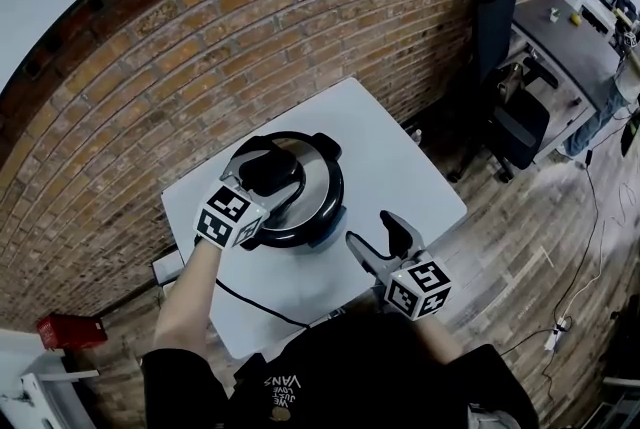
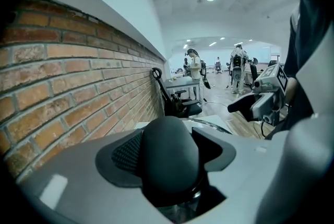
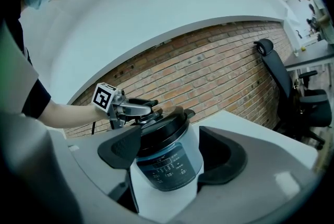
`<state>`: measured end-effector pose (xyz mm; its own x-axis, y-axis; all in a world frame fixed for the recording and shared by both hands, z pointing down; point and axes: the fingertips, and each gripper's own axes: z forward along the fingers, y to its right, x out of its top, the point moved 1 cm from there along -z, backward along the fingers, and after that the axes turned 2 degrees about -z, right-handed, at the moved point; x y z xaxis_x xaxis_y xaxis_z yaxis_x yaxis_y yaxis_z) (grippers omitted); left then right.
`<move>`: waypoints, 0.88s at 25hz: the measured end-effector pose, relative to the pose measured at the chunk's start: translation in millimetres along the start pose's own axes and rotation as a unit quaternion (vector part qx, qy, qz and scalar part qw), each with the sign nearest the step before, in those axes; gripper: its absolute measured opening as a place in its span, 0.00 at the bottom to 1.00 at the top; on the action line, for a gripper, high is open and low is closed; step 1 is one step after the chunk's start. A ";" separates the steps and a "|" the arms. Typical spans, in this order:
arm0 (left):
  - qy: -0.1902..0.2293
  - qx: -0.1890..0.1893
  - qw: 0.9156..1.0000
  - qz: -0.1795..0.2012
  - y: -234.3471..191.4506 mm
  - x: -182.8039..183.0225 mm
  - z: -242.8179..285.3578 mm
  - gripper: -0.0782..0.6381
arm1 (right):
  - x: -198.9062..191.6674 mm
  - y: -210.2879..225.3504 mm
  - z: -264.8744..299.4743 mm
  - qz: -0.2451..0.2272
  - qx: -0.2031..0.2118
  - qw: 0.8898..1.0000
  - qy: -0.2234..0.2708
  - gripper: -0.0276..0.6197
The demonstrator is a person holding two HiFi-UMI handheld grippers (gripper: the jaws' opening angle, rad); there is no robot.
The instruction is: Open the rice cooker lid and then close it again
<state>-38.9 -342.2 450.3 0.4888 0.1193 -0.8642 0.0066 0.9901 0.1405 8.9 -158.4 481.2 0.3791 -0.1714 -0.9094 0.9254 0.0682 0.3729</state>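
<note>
Nearest the person, the right gripper (image 1: pixel 371 228) hangs over the near right part of the white table (image 1: pixel 400 167). Its jaws are spread and hold nothing, and their tips point at the rice cooker (image 1: pixel 322 217) from just beside its front. In the right gripper view the cooker's control panel (image 3: pixel 167 168) shows in the gap between the two pads, apart from both. A black cable (image 1: pixel 262 306) crosses the tabletop on the near side and runs off its edge.

The cooker stands toward the wall-side edge of the table, and its black lid (image 1: pixel 318 179) sits down on the body. The left gripper (image 1: pixel 270 167) reaches over the lid from the left, its jaws pinching the lid knob (image 2: pixel 169 160) from both sides.

Bare tabletop lies to the right of the cooker, out to the far corner. Beyond that are the brick wall (image 1: pixel 200 47), an office chair (image 1: pixel 505 67) and a desk (image 1: pixel 570 42) on a wooden floor (image 1: pixel 520 257).
</note>
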 end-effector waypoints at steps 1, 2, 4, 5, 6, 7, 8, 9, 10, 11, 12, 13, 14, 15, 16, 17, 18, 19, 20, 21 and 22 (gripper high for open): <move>0.001 0.000 1.000 0.001 0.1 0.1 0.0 0.52 | 0.1 0.9 0.4 0.001 0.001 1.000 -0.001 0.57; 0.001 -0.001 1.000 0.002 0.1 0.2 0.1 0.52 | 0.2 1.9 0.8 0.001 0.001 1.000 -0.001 0.57; 0.003 -0.009 1.000 0.008 0.0 0.4 0.2 0.52 | 0.7 3.5 1.6 0.000 0.001 1.000 -0.003 0.57; 0.003 -0.016 1.000 0.012 -0.2 0.1 -0.2 0.52 | 0.9 4.3 1.8 0.000 0.001 1.000 -0.003 0.57; 0.003 -0.024 1.000 0.016 -0.2 -0.2 -0.7 0.52 | 0.9 5.2 1.7 0.000 0.001 1.000 -0.004 0.57; 0.003 -0.033 0.999 0.021 -0.1 -0.6 -1.3 0.52 | 0.5 6.1 1.2 0.000 0.000 1.000 -0.004 0.57; 0.004 -0.042 0.999 0.026 0.3 -0.9 -1.6 0.53 | -0.1 7.0 0.4 -0.001 -0.002 1.000 -0.006 0.57; 0.006 -0.051 0.998 0.032 0.7 -0.9 -1.6 0.53 | -0.9 8.1 -0.5 -0.001 -0.004 1.000 -0.007 0.57; 0.008 -0.060 0.997 0.039 1.0 -0.8 -1.5 0.52 | -1.5 9.4 -1.5 -0.001 -0.007 1.000 -0.008 0.57; 0.011 -0.071 0.996 0.046 1.3 -0.4 -1.5 0.52 | -1.9 10.5 -2.4 -0.001 -0.009 1.000 -0.009 0.57; 0.013 -0.083 0.995 0.053 1.7 -0.1 -1.6 0.52 | -2.2 11.4 -3.3 -0.001 -0.012 1.000 -0.009 0.57; 0.014 -0.096 0.993 0.062 2.2 -0.2 -1.9 0.52 | -2.5 12.2 -4.5 -0.001 -0.015 1.000 -0.010 0.57; 0.015 -0.110 0.991 0.071 3.0 -0.4 -2.3 0.52 | -3.0 13.2 -5.9 -0.002 -0.018 1.000 -0.010 0.57; 0.017 -0.125 0.989 0.079 4.0 -0.6 -2.6 0.52 | -3.5 14.4 -7.5 -0.002 -0.023 1.000 -0.011 0.57; 0.018 -0.139 0.986 0.087 4.7 -0.8 -2.9 0.52 | -3.8 15.9 -8.9 -0.003 -0.028 1.000 -0.012 0.56; 0.020 -0.152 0.984 0.095 5.2 -0.8 -3.2 0.52 | -4.0 17.4 -10.2 -0.003 -0.032 0.999 -0.013 0.57; 0.023 -0.163 0.981 0.101 5.7 -0.8 -3.6 0.52 | -4.0 18.6 -11.3 -0.004 -0.037 0.999 -0.013 0.57; 0.025 -0.174 0.979 0.107 6.3 -0.7 -4.0 0.52 | -3.9 19.6 -12.6 -0.004 -0.041 0.999 -0.013 0.56; 0.027 -0.184 0.976 0.114 7.2 -0.4 -4.3 0.52 | -3.7 20.6 -13.9 -0.004 -0.044 0.999 -0.013 0.56; 0.030 -0.193 0.974 0.119 8.2 0.0 -4.4 0.52 | -3.4 21.8 -15.4 -0.004 -0.048 0.999 -0.012 0.57; 0.032 -0.200 0.971 0.124 9.1 0.5 -4.4 0.52 | -3.2 23.4 -16.9 -0.004 -0.053 0.999 -0.012 0.56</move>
<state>-42.5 -332.8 449.1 0.3762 0.3487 -0.8584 -0.4500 0.8786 0.1596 29.4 -139.6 489.7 0.3734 -0.1955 -0.9068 0.9236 0.1697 0.3438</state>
